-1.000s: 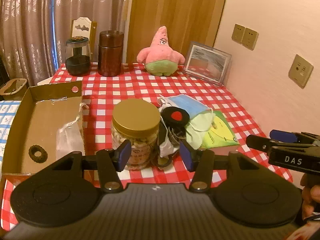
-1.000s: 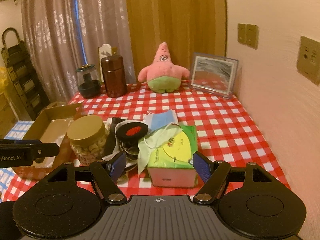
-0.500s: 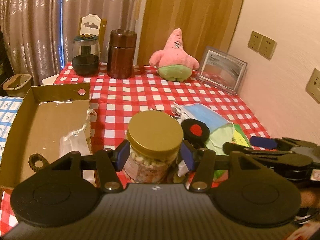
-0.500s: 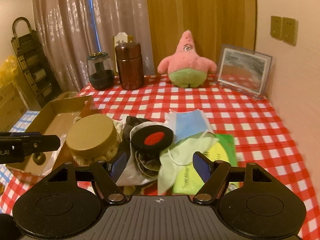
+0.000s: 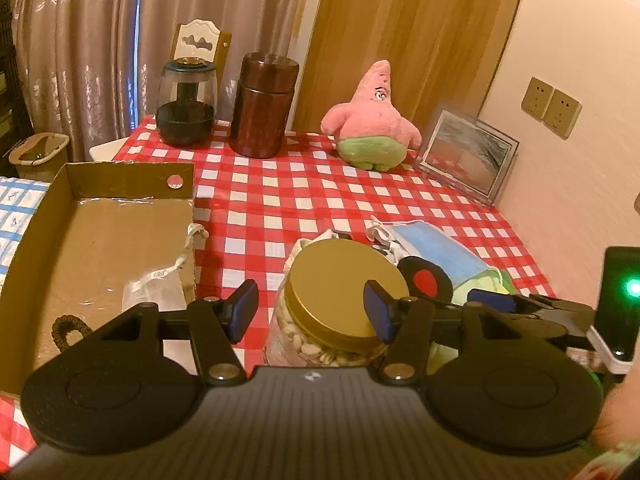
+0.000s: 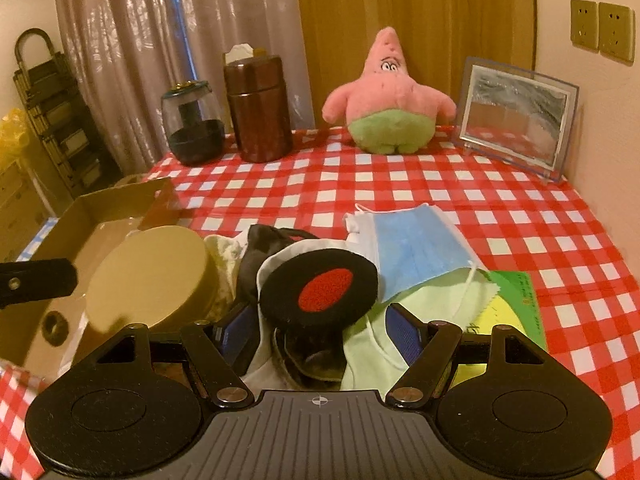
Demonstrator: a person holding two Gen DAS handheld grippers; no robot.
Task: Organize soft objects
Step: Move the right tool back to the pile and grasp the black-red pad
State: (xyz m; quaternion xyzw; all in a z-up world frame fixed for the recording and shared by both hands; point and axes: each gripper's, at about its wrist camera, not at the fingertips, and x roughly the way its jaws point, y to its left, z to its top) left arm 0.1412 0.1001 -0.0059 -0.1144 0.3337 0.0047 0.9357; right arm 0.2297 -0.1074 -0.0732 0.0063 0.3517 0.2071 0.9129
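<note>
Now | right gripper [image 6: 320, 338] spread above limp black-red pad [image 6: 318, 294], light, pinch its 6 o'clock edge | left gripper [image 5: 310, 312] opening, empty

left gripper [image 5: 310, 312]: pitched downward, jaws apart, nothing pressed between the pads | right gripper [image 6: 320, 334]: pitched downward, jaws wide apart, pads pressing on nothing; its fingers also show at the right edge of the left wrist view | hand [image 5: 616, 420]: partly visible at lower right edge, blurred
</note>
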